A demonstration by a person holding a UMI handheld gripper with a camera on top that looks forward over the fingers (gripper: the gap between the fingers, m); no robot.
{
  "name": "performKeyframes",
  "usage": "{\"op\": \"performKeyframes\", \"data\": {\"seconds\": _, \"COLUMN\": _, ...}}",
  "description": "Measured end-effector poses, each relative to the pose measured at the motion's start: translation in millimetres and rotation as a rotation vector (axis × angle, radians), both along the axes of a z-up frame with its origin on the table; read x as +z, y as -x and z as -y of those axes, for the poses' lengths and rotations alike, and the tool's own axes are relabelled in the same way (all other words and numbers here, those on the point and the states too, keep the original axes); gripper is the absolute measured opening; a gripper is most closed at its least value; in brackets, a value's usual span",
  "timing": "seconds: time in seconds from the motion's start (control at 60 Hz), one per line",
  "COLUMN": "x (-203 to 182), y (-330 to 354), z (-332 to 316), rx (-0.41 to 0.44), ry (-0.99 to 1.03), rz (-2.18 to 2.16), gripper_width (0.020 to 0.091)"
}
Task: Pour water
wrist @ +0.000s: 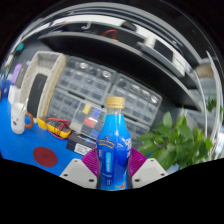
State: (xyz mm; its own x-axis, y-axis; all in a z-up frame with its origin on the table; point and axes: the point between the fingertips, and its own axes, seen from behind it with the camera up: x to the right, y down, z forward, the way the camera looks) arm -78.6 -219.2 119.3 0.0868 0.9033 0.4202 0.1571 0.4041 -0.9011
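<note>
Nearest, the gripper has its two pale grey fingers closed against a blue plastic bottle, one finger on each side of its lower body, with a sliver of the pink pads showing at the bottle's flanks. The bottle stands upright between the fingers, its long axis vertical and its neck pointing up, topped by a pale yellowish screw cap that is on. Its translucent blue wall is smooth and waisted, and a darker label with small print wraps the lower part; how much liquid it holds cannot be told through the coloured plastic. Below and to the left lies a bright blue work surface bearing a dark red round disc. Beside the right finger spreads a leafy green plant. Farther left, a yellow handheld meter rests on the blue surface. Beyond the bottle stands a grey cabinet of small clear drawers.
</note>
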Motion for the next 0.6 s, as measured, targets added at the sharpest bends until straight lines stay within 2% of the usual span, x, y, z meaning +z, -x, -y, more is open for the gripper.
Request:
{"op": "performKeyframes", "data": {"seconds": 0.25, "x": 19.8, "y": 28.2, "z": 106.0, "rx": 0.144, "ry": -0.461, "rz": 0.053, "gripper_width": 0.0349}}
{"op": "performKeyframes", "data": {"seconds": 0.467, "x": 7.5, "y": 50.2, "z": 189.0, "rx": 0.277, "ry": -0.882, "rz": 0.095, "gripper_width": 0.0346}}
{"op": "performKeyframes", "data": {"seconds": 0.6, "x": 5.6, "y": 59.7, "z": 218.9, "rx": 0.301, "ry": -1.149, "rz": 0.089, "gripper_width": 0.0347}}
